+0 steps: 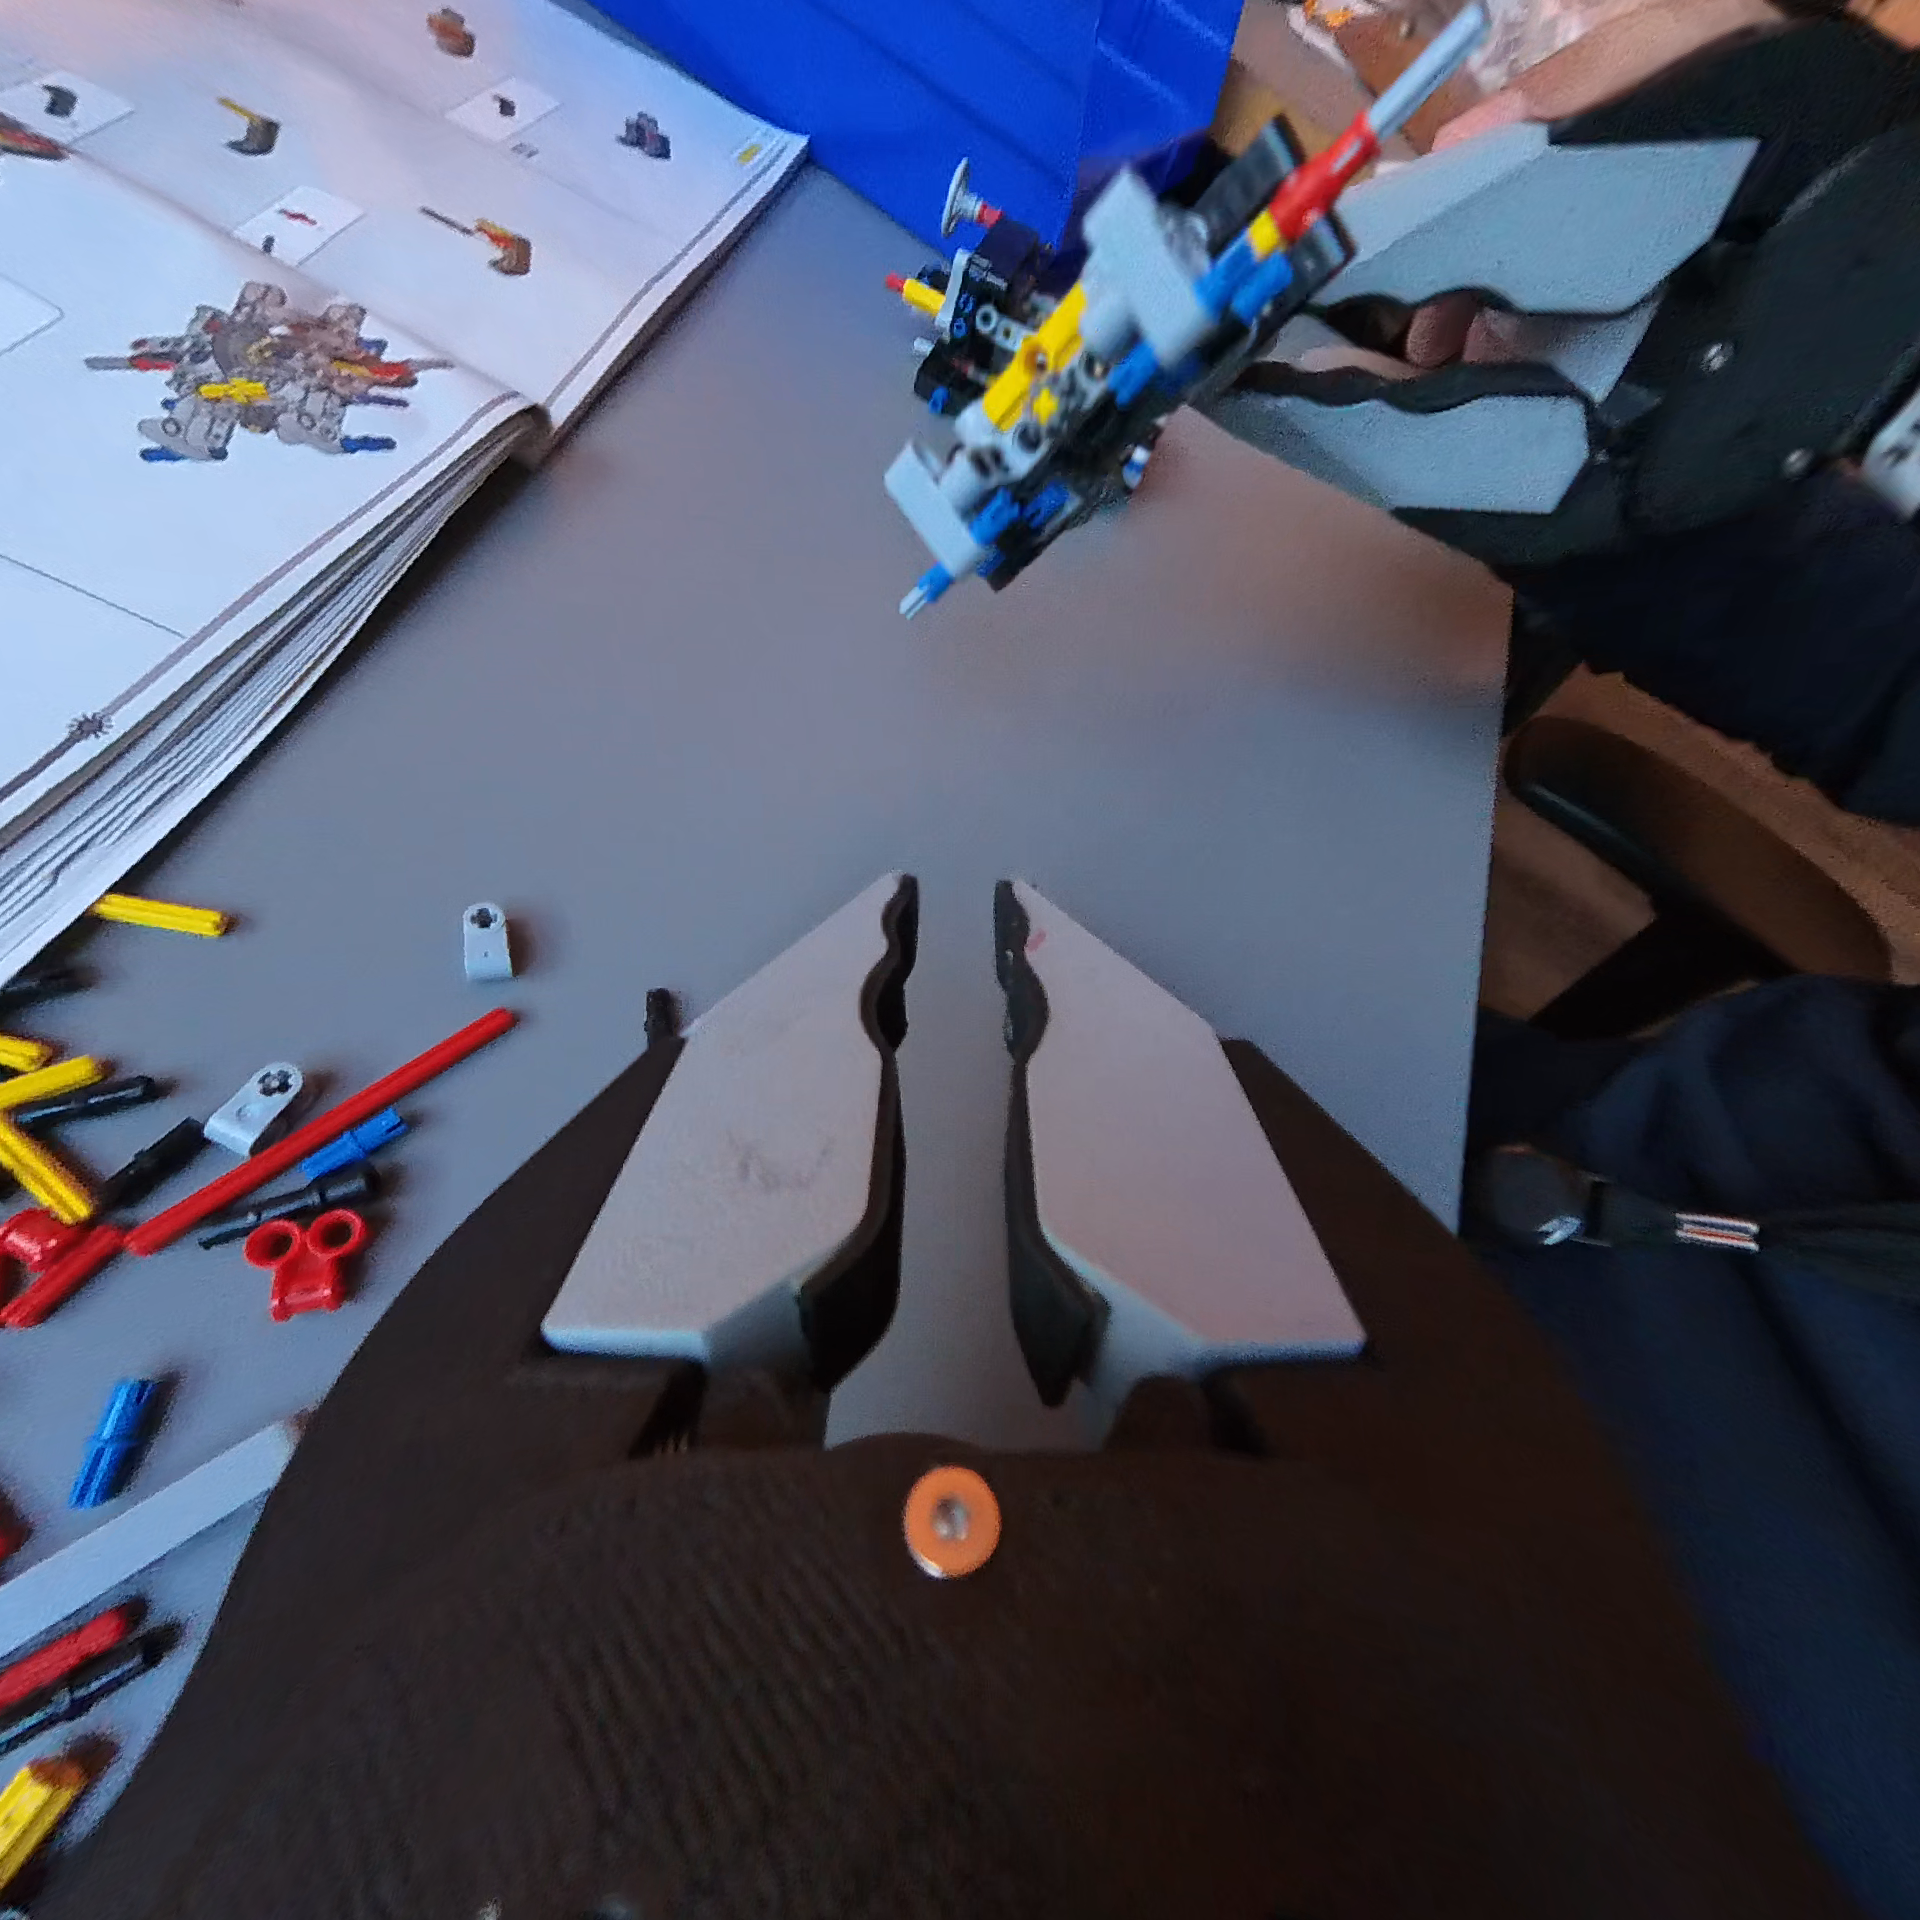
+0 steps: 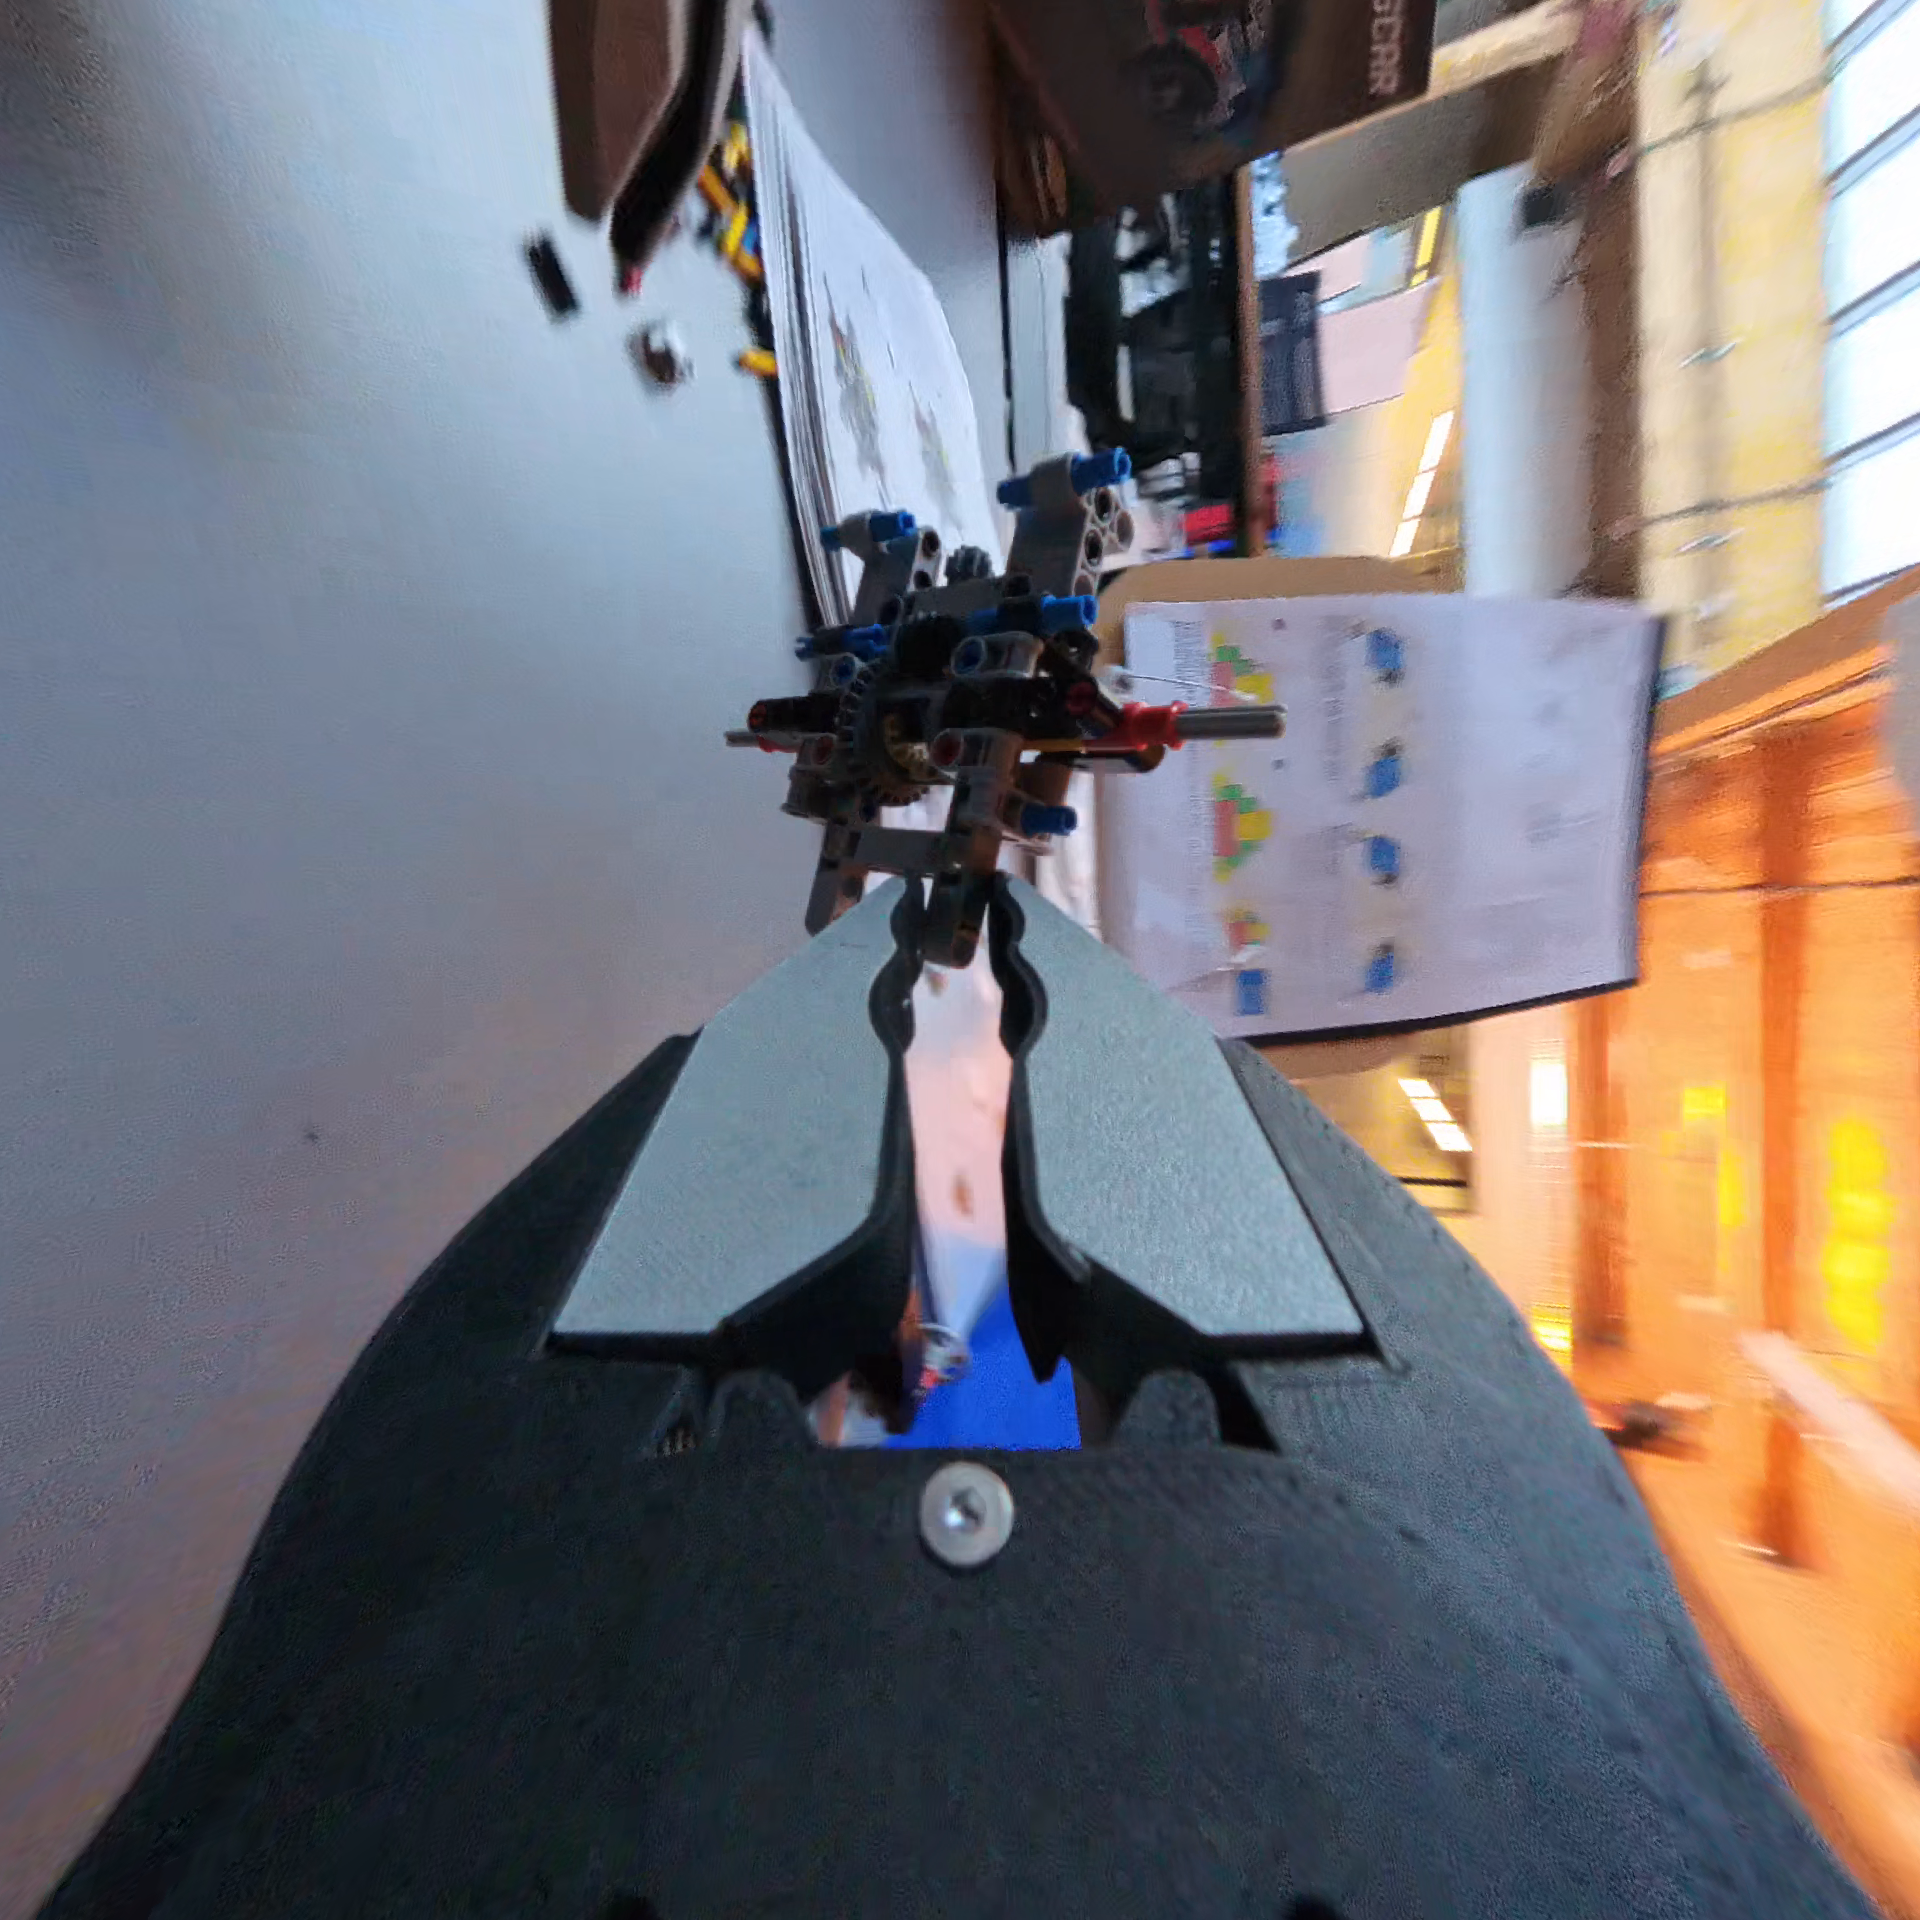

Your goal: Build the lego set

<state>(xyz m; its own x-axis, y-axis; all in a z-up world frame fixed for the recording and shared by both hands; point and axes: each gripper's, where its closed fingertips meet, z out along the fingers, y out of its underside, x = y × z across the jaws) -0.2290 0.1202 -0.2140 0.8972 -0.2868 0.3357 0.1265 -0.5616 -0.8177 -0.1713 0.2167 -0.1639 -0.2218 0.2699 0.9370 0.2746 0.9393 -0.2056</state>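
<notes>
While we hold the toy brick model [image 2: 956,717] off the table [image 1: 790,675] in the right gripper [image 2: 951,914], its pads press on one thin grey beam at the model's lower edge. We judge this grip narrow: the model's weight sits well beyond the fingertips, so a sharp tilt could pivot it or pull the beam loose.

Our left gripper [image 1: 956,904] hovers over bare table with a small gap between its pads and nothing in it. Loose pins and rods [image 1: 208,1174] lie to its left and could be swept aside if it drops carelessly.

An open instruction booklet [image 1: 260,416] and a blue box [image 1: 935,94] sit farther back. Warm orange wood panelling [image 2: 1766,935] and a printed sheet [image 2: 1382,810] show beyond.
</notes>
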